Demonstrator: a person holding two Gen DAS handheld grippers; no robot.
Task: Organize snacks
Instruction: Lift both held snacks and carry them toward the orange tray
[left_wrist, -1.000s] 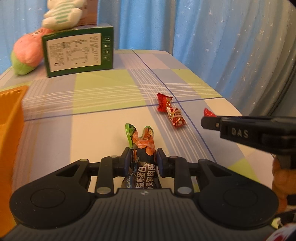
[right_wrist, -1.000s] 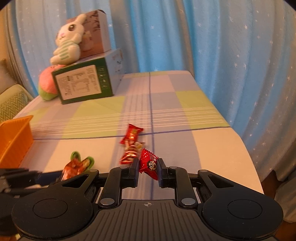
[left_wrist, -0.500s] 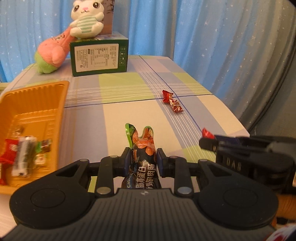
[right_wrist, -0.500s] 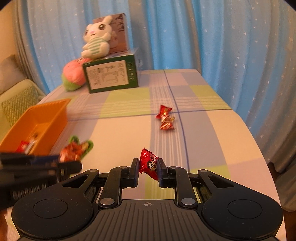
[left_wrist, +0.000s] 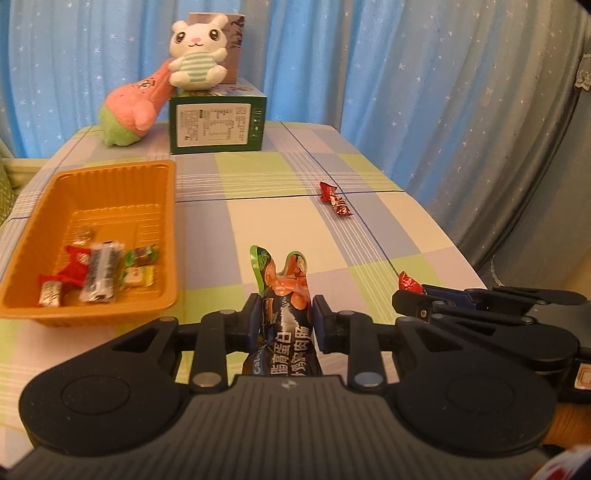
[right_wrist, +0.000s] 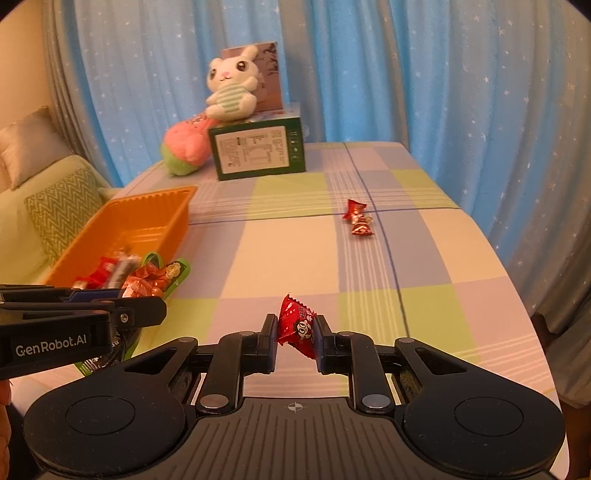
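My left gripper (left_wrist: 283, 314) is shut on a dark sausage snack packet (left_wrist: 284, 295) with a green and orange top, held above the checked tablecloth just right of the orange tray (left_wrist: 110, 184). My right gripper (right_wrist: 296, 332) is shut on a small red candy packet (right_wrist: 297, 325), off to the right of the left one; its side shows in the left wrist view (left_wrist: 410, 291). Two red wrapped candies (right_wrist: 357, 221) lie together further back on the table (left_wrist: 336, 199). The tray (right_wrist: 155, 218) holds several wrapped snacks (left_wrist: 96, 269).
At the back stand a green box (left_wrist: 216, 123) with a plush rabbit (left_wrist: 197, 55) on top and a pink plush (left_wrist: 133, 107) leaning beside it. Blue starry curtains hang behind and to the right. A sofa with cushions (right_wrist: 59, 210) is at the left. The table's right edge (right_wrist: 517, 295) drops off.
Both grippers have pulled back and risen with their snacks still held. The table looks farther away, and the orange tray with its snacks has come fully into view at the left.
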